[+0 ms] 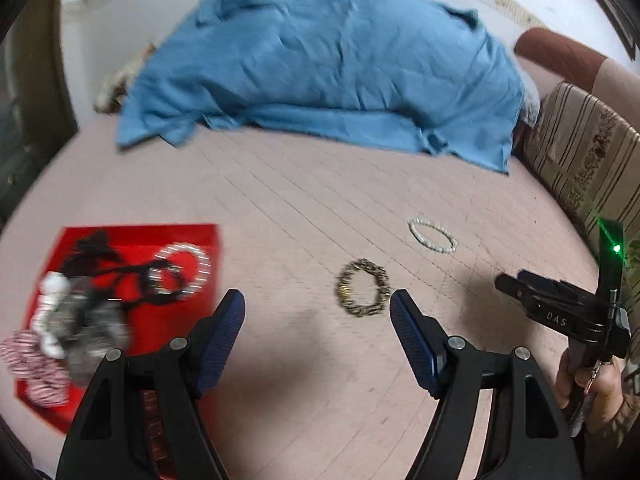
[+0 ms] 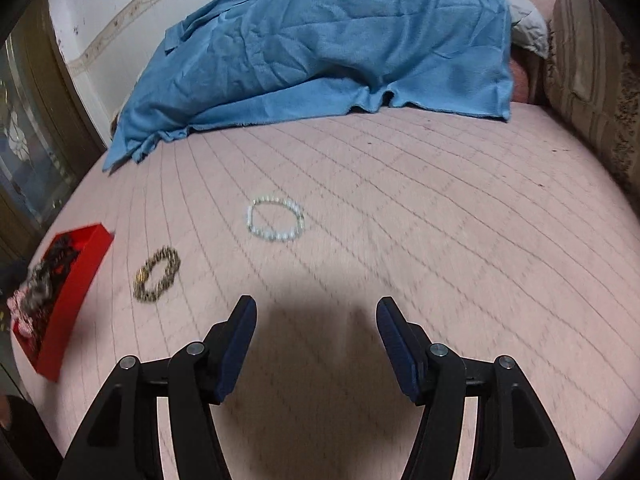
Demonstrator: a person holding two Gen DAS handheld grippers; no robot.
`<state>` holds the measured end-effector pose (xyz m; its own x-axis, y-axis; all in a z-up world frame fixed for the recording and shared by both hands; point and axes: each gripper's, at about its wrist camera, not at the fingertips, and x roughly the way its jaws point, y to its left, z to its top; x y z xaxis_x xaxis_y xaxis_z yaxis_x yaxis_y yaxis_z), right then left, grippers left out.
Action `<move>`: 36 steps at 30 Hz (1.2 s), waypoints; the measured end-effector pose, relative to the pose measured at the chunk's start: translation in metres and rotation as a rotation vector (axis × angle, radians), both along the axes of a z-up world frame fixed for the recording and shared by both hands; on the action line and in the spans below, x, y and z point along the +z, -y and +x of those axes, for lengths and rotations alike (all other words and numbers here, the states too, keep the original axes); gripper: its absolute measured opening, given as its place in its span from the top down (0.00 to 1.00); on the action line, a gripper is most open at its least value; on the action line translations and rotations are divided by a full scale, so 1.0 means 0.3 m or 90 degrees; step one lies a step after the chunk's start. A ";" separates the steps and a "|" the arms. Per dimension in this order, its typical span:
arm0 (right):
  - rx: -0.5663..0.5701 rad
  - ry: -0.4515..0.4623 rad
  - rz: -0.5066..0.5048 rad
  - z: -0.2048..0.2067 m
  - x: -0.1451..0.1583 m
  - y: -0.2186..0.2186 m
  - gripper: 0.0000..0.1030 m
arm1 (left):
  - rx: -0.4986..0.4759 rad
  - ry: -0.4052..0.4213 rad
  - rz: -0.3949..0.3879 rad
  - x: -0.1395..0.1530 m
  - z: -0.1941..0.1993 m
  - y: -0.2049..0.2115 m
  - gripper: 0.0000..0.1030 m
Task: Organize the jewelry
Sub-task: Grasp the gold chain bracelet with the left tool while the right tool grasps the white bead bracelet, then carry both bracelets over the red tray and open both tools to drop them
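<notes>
A red tray (image 1: 192, 240) lies on the pink quilted bed at the left and holds several pieces of jewelry, among them a silver bangle (image 1: 200, 268) and striped bracelets (image 1: 28, 360). A gold-brown bracelet (image 1: 347, 280) lies on the bed just ahead of my open, empty left gripper (image 1: 316, 304). A white pearl bracelet (image 1: 432, 235) lies farther right. In the right wrist view my right gripper (image 2: 316, 312) is open and empty, with the pearl bracelet (image 2: 275, 219) ahead, the gold-brown bracelet (image 2: 157, 274) to the left and the tray (image 2: 76, 280) at the far left.
A blue blanket (image 1: 320, 68) is heaped across the far side of the bed (image 1: 280, 200). A striped cushion (image 1: 580, 152) lines the right edge. The right gripper's body (image 1: 560, 308) and the hand holding it show at the right of the left wrist view. A wooden cabinet (image 2: 28, 140) stands at the left.
</notes>
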<state>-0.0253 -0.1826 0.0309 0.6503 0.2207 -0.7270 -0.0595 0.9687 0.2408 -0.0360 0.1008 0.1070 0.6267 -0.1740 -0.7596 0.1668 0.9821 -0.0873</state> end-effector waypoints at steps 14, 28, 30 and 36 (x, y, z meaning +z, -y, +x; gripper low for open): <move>0.056 -0.012 0.044 0.301 -0.078 -0.019 0.53 | 0.014 -0.140 -0.025 -0.235 0.283 0.104 0.57; 0.095 -0.008 -0.070 0.348 -0.092 -0.126 0.81 | -0.009 -0.072 0.091 -0.272 0.250 0.238 0.73; 0.096 -0.005 -0.053 0.341 -0.087 -0.117 0.93 | -0.014 -0.081 0.090 -0.261 0.247 0.245 0.96; 0.080 0.002 0.049 0.302 -0.049 -0.074 0.93 | -0.012 -0.079 0.026 -0.171 0.185 0.203 0.96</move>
